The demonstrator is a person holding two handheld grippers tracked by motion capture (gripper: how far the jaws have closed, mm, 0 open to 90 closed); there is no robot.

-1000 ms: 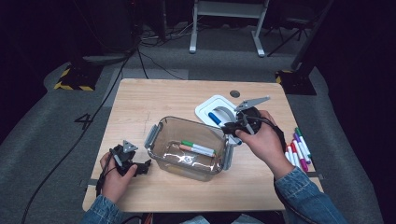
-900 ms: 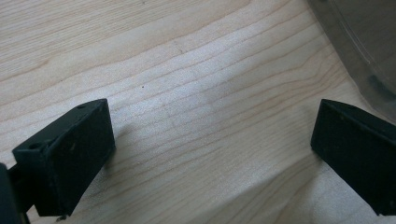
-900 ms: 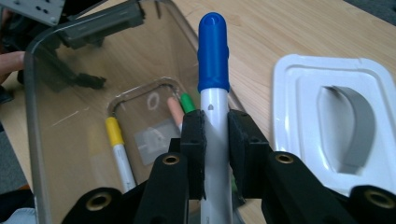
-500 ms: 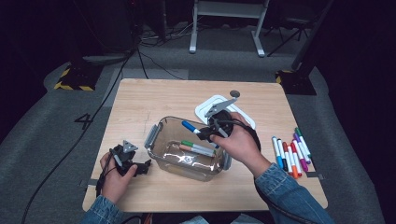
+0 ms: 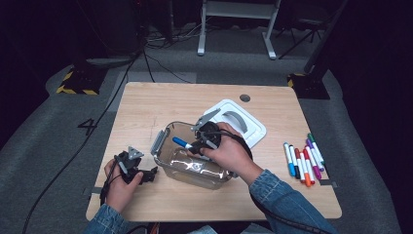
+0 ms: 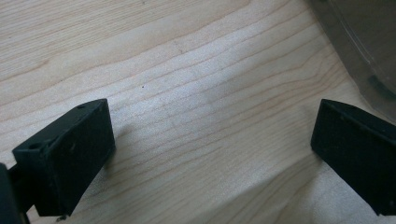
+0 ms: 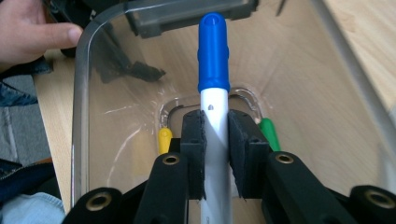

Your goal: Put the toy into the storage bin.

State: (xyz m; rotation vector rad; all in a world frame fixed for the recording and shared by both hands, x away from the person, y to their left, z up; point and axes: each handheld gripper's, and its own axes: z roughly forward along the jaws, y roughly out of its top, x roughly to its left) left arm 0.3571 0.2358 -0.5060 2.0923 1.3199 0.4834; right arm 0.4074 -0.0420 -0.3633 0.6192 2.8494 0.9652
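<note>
Right tongs [image 5: 194, 146] moved over bin [image 5: 161, 140], one blue marker [image 7: 213, 56]

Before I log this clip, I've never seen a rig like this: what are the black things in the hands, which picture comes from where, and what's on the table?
No robot here: a person holds a two-jaw gripper in each hand. The high view looks down on the table from above; the other two views come from cameras riding on the grippers.

On the table: a clear bin, a white lid behind it, and a row of markers to the right.

The right gripper is over the bin, jaws shut on a blue-capped marker; a yellow marker and a green marker lie in the bin below.

The left gripper rests left of the bin, jaws wide open over bare wood, holding nothing.
</note>
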